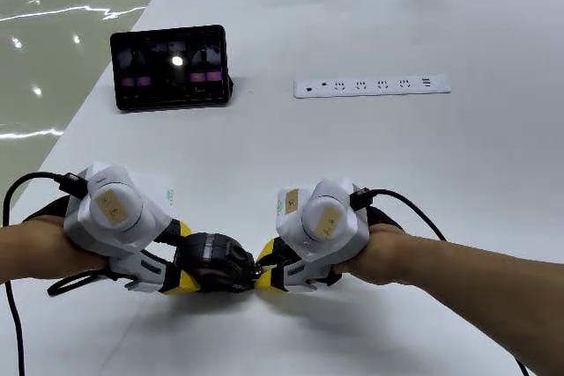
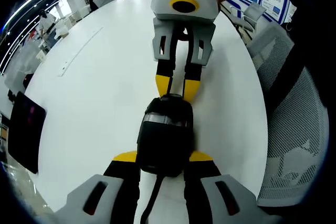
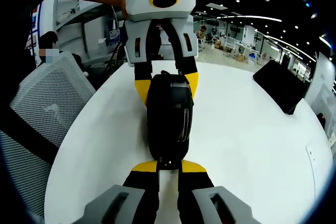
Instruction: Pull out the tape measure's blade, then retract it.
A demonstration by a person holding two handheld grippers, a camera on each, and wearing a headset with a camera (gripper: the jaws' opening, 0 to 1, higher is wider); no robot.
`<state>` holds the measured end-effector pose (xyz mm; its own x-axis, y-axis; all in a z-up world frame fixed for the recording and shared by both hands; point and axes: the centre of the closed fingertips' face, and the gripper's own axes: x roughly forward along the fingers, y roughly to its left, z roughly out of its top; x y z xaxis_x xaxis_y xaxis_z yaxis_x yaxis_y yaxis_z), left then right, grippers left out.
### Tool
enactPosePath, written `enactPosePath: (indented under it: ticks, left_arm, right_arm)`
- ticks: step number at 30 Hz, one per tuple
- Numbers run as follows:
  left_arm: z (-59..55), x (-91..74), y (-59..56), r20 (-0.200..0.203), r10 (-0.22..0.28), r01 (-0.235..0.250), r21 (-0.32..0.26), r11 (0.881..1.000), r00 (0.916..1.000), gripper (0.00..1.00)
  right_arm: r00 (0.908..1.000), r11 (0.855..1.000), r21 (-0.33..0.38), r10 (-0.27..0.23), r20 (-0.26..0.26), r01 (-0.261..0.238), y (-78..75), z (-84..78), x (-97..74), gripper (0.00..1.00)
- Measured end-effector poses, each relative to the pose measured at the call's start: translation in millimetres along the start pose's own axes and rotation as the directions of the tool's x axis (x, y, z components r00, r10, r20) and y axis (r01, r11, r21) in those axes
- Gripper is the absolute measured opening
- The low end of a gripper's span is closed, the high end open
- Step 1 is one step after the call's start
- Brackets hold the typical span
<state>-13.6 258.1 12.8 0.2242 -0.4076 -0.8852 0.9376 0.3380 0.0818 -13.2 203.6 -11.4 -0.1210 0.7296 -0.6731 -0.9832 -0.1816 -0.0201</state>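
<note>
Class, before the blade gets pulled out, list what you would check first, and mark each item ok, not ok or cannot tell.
1. Left gripper clamped on the case: ok.
2. Right gripper shut on the blade tip: ok, as far as its view shows.
3. Tip sits at the case, nothing pulled out yet: ok.
4. Blade lock released: cannot tell.
5. Tablet and power strip lie apart from the grippers: ok.

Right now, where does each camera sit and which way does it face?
Head view: on the person's head, looking down at the table; both forearms show.
Left gripper view: on the left tool, facing the right tool; own jaws show.
Right gripper view: on the right tool, facing the left tool; own jaws show.
All share the tape measure.
</note>
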Motion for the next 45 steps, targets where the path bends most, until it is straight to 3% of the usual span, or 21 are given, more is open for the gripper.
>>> enactPosePath:
  ticks: [11, 45]
  left_arm:
    - [-1.5, 0.2, 1.4, -0.007, 0.005, -0.005, -0.023, 1.0, 1.0, 0.26]
    - [-0.9, 1.6, 1.4, -0.014, -0.006, 0.006, -0.048, 0.999, 0.9999, 0.26]
  right_arm:
    - [1.0, 1.0, -0.003, 0.0, 0.007, 0.0, -0.4, -0.7, -1.8, 0.08]
    - [0.9997, 1.0, -0.016, -0.01, -0.023, 0.01, -1.1, -34.5, -37.5, 0.09]
